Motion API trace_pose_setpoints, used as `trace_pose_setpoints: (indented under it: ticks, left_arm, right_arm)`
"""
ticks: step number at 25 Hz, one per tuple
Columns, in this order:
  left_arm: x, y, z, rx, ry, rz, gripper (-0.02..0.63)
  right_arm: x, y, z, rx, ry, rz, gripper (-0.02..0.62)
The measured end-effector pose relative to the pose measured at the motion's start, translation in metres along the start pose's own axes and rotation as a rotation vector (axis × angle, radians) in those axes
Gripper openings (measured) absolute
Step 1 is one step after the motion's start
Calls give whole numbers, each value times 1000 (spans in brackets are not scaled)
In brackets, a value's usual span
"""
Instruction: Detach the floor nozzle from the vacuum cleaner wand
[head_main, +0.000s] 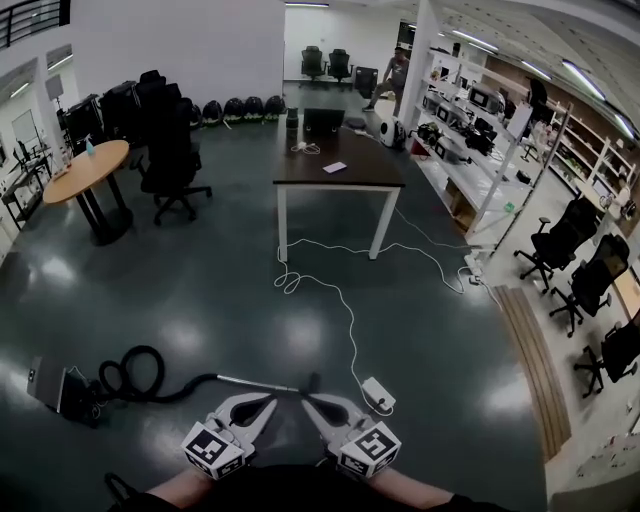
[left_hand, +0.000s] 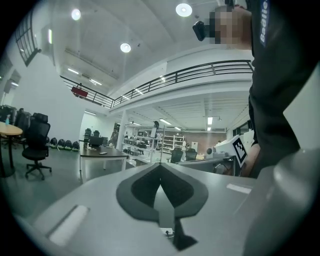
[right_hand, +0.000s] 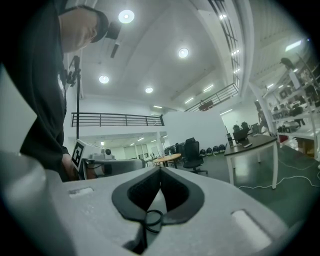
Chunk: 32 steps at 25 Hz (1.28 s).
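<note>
The vacuum cleaner lies on the dark floor at lower left in the head view: a canister (head_main: 46, 384), a coiled black hose (head_main: 131, 373) and a silver wand (head_main: 252, 384). The wand runs right to a small dark floor nozzle (head_main: 313, 382). Both grippers hover low in front of me, tips turned toward each other just below the wand's right end. My left gripper (head_main: 270, 403) is shut with nothing in it, seen also in its own view (left_hand: 161, 170). My right gripper (head_main: 306, 402) is shut and empty as well (right_hand: 160, 174). Neither touches the wand or nozzle.
A white power adapter (head_main: 378, 393) lies right of the nozzle, its white cable (head_main: 345, 305) running to a dark-topped table (head_main: 340, 165). A round wooden table (head_main: 85, 172) and black chair (head_main: 172, 165) stand at left. Shelves and chairs line the right. A person (head_main: 397, 76) stands far back.
</note>
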<state>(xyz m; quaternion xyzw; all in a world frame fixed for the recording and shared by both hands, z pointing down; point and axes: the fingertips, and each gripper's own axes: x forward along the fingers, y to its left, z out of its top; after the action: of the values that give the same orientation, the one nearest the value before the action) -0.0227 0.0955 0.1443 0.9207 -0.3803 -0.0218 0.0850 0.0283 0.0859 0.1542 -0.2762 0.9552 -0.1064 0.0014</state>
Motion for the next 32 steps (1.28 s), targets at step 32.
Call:
trace_pose_setpoints:
  ticks: [32]
  left_arm:
    - [3,221,-49,2,90,65,6]
  right_arm:
    - [108,-67,-55,37,186,-318,5]
